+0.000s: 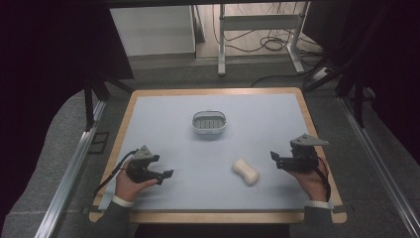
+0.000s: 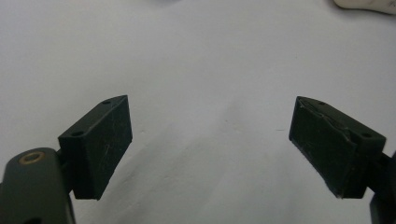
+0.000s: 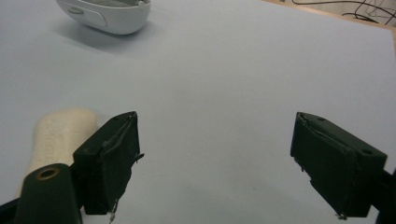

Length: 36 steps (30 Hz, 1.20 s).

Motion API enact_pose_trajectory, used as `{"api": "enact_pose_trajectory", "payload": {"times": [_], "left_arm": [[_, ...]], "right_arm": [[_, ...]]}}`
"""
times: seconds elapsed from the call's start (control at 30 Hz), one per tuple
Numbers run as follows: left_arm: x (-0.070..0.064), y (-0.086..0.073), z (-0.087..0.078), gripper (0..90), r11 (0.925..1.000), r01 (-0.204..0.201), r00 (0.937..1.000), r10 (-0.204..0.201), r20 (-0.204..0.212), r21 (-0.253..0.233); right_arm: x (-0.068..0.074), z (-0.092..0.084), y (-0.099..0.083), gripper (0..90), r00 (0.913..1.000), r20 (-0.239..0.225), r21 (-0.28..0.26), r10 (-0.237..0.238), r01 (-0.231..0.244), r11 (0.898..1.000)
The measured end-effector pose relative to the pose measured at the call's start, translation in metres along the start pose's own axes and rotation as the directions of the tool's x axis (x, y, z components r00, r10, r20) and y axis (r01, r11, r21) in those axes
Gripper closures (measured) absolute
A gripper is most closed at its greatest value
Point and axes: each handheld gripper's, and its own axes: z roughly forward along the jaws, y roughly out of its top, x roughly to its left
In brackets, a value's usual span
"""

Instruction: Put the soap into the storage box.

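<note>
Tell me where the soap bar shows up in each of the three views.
High view: the soap lies right of centre on the mat, nearer the right gripper.
Left gripper view: a pale sliver, probably the soap, at the top right corner.
Right gripper view: the soap at lower left, partly behind the left-hand jaw.
Shared landmark: the white dish, at top left in the right gripper view.

Grey floor [image 1: 44,163], trailing cables [image 1: 270,44]
</note>
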Motion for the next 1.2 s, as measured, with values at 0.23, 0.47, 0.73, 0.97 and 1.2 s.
{"api": "enact_pose_trajectory", "payload": {"times": [0.23, 0.47, 0.73, 0.97, 1.2], "left_arm": [[0.0, 0.0, 0.001, 13.9, 1.0, -0.004, 1.0, 0.004, 0.0, 0.006], [-0.001, 0.0, 0.002, 13.9, 0.9999, -0.006, 1.0, 0.006, 0.0, 0.011], [-0.001, 0.0, 0.0, 13.9, 0.9998, -0.013, 0.9999, 0.013, 0.003, 0.014], [0.0, 0.0, 0.002, 13.9, 0.9997, -0.015, 0.9999, 0.015, 0.003, 0.021], [-0.001, 0.001, 0.0, 13.9, 0.9998, -0.016, 0.9999, 0.016, 0.006, 0.013]], "right_arm": [[0.01, -0.008, 0.009, 20.3, 0.9986, -0.036, 0.012, -0.039, 0.04, 0.999], [0.018, -0.008, 0.013, 20.6, 0.9977, -0.035, 0.031, -0.059, 0.06, 0.998], [0.025, -0.004, 0.016, 20.9, 0.9966, -0.053, 0.045, -0.063, 0.066, 0.997], [0.037, -0.002, 0.021, 21.3, 0.9928, -0.066, 0.074, -0.1, 0.105, 0.992], [0.049, 0.004, 0.024, 21.9, 0.987, -0.1, 0.102, -0.126, 0.136, 0.985]]}}
